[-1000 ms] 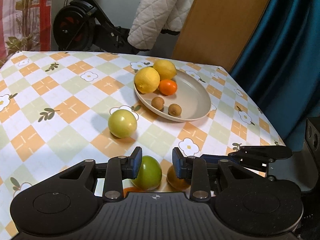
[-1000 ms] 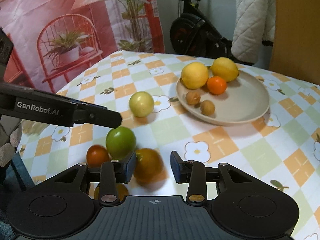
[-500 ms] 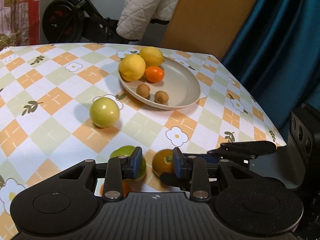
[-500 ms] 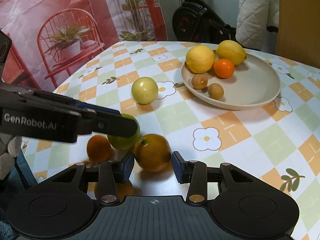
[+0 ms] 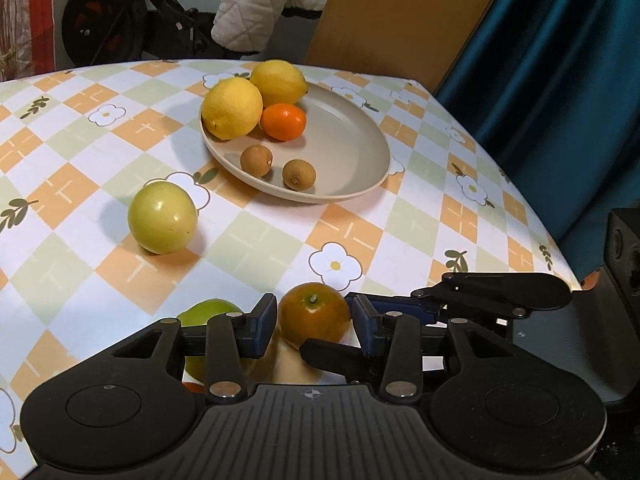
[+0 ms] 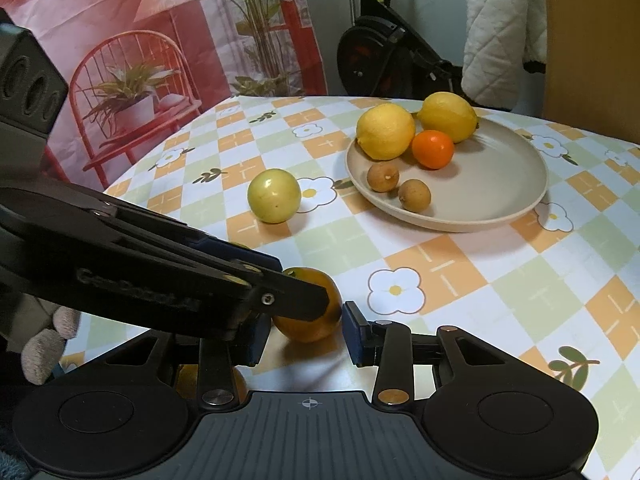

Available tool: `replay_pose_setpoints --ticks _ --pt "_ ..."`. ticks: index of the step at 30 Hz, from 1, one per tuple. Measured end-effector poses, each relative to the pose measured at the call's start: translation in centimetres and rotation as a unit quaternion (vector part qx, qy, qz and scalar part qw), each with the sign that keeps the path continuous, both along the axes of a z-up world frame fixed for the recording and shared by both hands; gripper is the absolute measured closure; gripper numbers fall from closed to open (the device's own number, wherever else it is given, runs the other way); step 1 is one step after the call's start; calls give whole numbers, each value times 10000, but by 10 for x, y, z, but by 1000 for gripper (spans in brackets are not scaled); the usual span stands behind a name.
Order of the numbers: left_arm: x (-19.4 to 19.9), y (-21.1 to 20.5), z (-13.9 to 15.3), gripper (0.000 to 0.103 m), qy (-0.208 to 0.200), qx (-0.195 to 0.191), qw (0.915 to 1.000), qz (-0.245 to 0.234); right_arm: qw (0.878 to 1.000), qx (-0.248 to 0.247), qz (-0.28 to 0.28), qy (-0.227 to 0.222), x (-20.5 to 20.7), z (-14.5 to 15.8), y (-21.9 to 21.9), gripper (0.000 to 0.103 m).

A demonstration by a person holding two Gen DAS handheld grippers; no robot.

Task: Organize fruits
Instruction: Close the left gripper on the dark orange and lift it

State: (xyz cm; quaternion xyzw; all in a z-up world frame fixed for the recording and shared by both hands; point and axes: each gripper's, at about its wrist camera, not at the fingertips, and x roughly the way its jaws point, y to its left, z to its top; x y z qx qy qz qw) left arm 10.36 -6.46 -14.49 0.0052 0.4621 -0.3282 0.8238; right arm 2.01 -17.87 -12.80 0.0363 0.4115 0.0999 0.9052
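A dark orange fruit (image 5: 314,314) rests on the checked tablecloth, and both grippers are around it. My left gripper (image 5: 314,326) has it between its opening jaws, the pads just clear of its sides. In the right wrist view the same orange (image 6: 316,320) sits just ahead of my right gripper (image 6: 304,338), open, with a thin gap at the right pad. One of the left gripper's fingers (image 6: 224,284) crosses over the fruit and hides the right gripper's left pad. A green fruit (image 5: 208,312) lies beside the left finger. The beige plate (image 5: 360,184) holds two lemons, a small orange and two brown fruits.
A pale yellow-green round fruit (image 5: 162,222) lies alone left of the plate. Another orange fruit (image 6: 192,380) shows under the right gripper's body. The table edge (image 5: 560,256) drops off at the right by a blue curtain. An exercise bike, a quilted cloth and a wooden panel stand behind.
The left gripper slid right from over the green fruit to the orange, and its jaws spread wider. The right gripper came closer to the same orange.
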Motion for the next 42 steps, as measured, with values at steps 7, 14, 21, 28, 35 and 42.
replay_pose_setpoints --ticks 7,14,21,28,35,42 --pt "3 -7 -3 59 -22 105 9999 -51 9998 64 -178 111 3 -6 -6 69" --pt "12 -13 -3 60 -68 45 10000 -35 9997 42 -252 -15 7 -6 -10 70" --pt "25 -25 -2 60 -136 64 9999 -42 9995 -55 -285 -98 17 -7 -16 68" --pt "39 -29 -2 59 -67 -1 10000 20 9992 64 -359 -150 26 -11 -23 68" --pt "42 -29 -6 57 -31 86 9999 49 9992 90 -325 -237 31 -11 -23 68" --pt "38 -28 2 58 -128 23 9999 25 9986 80 -371 -369 29 -6 -23 68"
